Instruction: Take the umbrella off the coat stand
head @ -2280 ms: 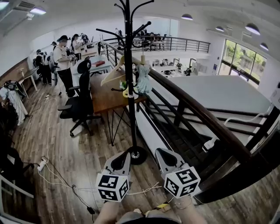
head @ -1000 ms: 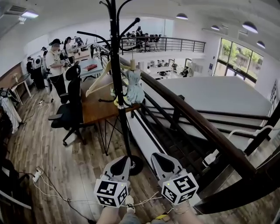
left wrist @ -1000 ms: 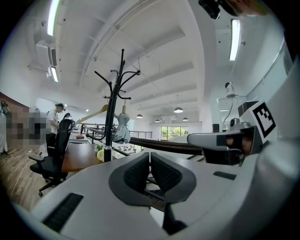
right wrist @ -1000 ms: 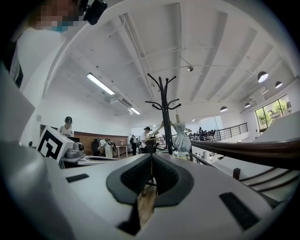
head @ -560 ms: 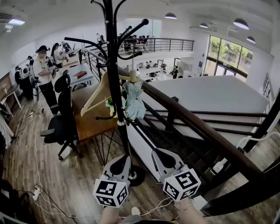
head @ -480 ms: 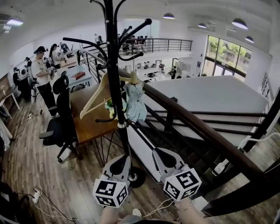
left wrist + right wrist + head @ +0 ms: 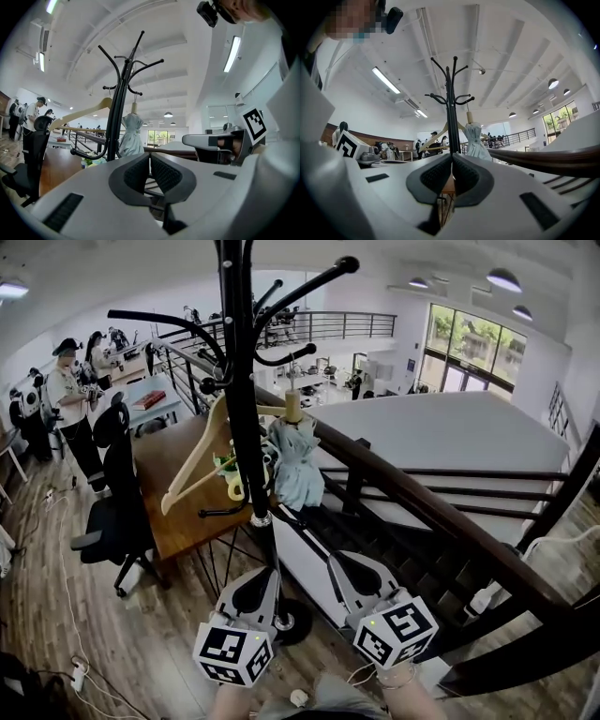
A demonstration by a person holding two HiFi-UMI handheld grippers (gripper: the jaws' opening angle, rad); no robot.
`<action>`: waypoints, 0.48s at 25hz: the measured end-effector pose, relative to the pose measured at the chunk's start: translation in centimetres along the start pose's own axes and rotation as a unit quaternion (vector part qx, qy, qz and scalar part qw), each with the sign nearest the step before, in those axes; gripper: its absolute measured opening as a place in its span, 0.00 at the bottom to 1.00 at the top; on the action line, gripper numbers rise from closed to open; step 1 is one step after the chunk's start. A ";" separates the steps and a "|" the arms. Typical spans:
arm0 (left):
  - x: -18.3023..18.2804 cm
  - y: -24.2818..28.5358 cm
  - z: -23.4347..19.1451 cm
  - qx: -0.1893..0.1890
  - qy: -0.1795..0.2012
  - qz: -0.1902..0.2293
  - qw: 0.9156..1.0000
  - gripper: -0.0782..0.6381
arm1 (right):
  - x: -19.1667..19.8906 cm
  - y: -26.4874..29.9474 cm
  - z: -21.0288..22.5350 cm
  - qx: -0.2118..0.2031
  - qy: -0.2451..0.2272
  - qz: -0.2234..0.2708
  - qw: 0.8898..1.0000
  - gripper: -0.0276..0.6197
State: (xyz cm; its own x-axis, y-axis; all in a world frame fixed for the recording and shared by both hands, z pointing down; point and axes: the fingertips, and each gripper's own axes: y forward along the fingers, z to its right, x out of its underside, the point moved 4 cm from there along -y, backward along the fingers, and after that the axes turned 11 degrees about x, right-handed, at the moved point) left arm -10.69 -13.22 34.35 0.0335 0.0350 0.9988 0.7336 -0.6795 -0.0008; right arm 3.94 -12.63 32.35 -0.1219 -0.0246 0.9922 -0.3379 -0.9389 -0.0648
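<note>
Drawn nearer to coat stand (image 7: 242,427), left gripper (image 7: 267,572) and right gripper (image 7: 336,561) both pressed together on nothing, with folded umbrella (image 7: 295,465) hung at its three o'clock, apparently by wooden handle (image 7: 293,407): light, soft-canopied, best seized at that stiff handle.

1. The left gripper (image 7: 265,575) and the right gripper (image 7: 340,561) had pale grey, wedge-shaped shells.
2. Each carried a white cube (image 7: 232,653) printed with black square markers.
3. Dark ribbed pads (image 7: 137,173) lined the jaws' inner faces.
</note>
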 end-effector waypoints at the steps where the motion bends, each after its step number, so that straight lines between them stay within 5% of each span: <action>1: 0.0 0.2 -0.1 0.003 -0.003 0.001 1.000 0.14 | 0.0 0.3 0.0 -0.002 0.003 -0.001 1.000 0.09; 12: -2.7 3.6 -3.0 -0.013 0.012 0.020 1.000 0.14 | -2.6 6.1 2.4 -0.030 0.002 0.023 0.999 0.09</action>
State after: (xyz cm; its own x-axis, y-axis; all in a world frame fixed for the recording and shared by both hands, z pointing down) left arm -10.19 -17.96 31.81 0.0459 -0.0092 0.9989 0.7146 -0.6984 -0.0393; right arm 4.40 -19.09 29.62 -0.1428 -0.0666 0.9875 -0.3872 -0.9145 -0.1177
